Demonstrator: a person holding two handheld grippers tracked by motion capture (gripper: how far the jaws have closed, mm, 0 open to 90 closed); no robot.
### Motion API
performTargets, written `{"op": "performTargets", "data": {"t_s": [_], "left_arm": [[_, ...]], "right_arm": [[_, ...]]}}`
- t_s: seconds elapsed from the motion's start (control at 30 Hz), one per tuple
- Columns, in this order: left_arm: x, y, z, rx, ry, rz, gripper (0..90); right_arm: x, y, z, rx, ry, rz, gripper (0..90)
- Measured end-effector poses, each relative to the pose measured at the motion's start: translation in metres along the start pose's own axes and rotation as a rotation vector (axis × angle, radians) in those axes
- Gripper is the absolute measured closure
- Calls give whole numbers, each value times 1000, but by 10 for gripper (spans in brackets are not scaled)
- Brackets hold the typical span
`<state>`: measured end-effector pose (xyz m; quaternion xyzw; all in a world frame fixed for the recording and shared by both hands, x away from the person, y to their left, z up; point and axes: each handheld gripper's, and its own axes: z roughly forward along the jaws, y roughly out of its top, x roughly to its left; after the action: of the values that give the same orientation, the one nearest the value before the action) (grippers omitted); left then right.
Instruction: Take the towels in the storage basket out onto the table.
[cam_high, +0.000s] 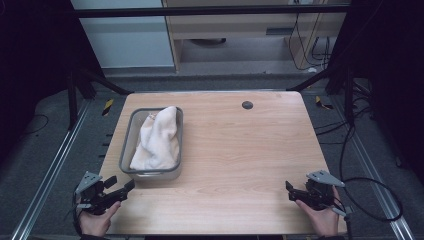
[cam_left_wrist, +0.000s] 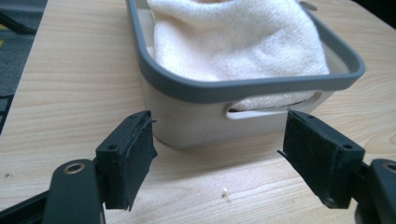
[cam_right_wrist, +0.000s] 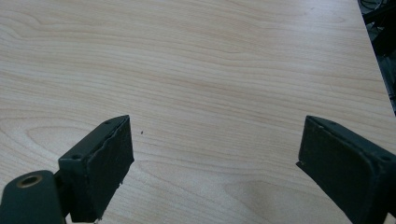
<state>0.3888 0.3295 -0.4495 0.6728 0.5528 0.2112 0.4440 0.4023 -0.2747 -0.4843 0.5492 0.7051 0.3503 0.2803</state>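
Towel (cam_high: 159, 137) in grey-rimmed tub (cam_high: 126, 145)

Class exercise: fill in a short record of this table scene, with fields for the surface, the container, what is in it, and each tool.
surface: wooden table
container: grey-rimmed bin, left part of table
contents: white towel, bunched inside
left tool: open, facing the bin's near end, not touching
right tool: open, over bare wood

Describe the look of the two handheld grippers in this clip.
Both the left gripper and the right gripper are black with two flat jaws faced in dark, frayed padding. Each carries a grey three-cornered plate on top. A black cable loops from the right one.
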Motion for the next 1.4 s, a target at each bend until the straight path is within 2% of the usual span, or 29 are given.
{"op": "performTargets", "data": {"t_s": [0.13,0.43,0.77,1.4], "left_arm": [[-2,4,-4,-19,-6,0,243],[-3,10,-7,-30,-24,-1,243],[-8,23,-10,-38,-48,25,244],[-17,50,-5,-9,-74,76,236]], "right_arm": [[0,0,1,5,1,-1,98],[0,0,3,14,4,1,90],[2,-1,5,26,3,-11,89],[0,0,7,33,-1,-14,81]]}}
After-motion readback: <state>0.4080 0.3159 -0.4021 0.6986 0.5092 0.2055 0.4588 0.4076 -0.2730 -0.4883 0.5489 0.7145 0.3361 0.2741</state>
